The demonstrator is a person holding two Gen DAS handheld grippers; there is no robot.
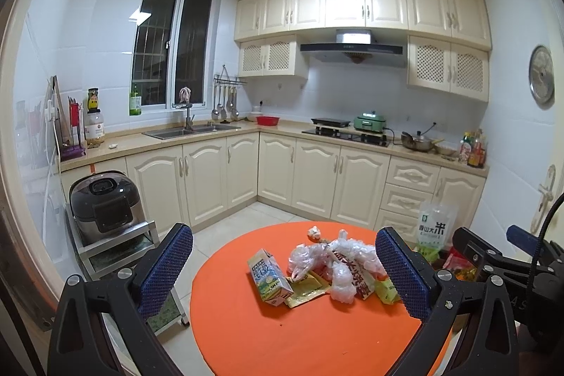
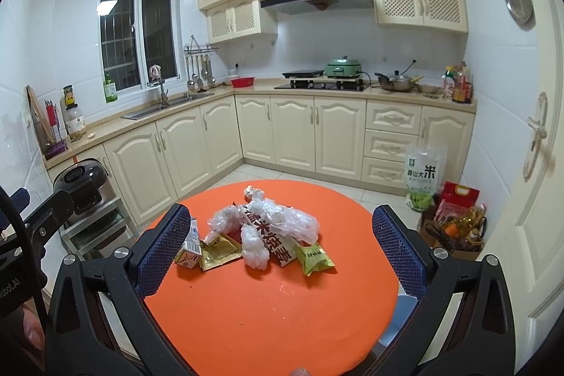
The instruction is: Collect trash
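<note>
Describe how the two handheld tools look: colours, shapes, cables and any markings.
Both tools match: the left tool and the right tool each have two black angular plastic arms with round silver bolts, ending in long rounded fingers covered by blue dimpled pads. A black cable runs along the right tool's body, another along the left's, where part of a white printed word shows.

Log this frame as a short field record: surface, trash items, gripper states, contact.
surface: round orange table
trash: drink carton, yellow sachet, crumpled clear plastic, green packet, small paper wad
left gripper: open, holding nothing
right gripper: open, holding nothing
contact: none; both above the near table edge
</note>
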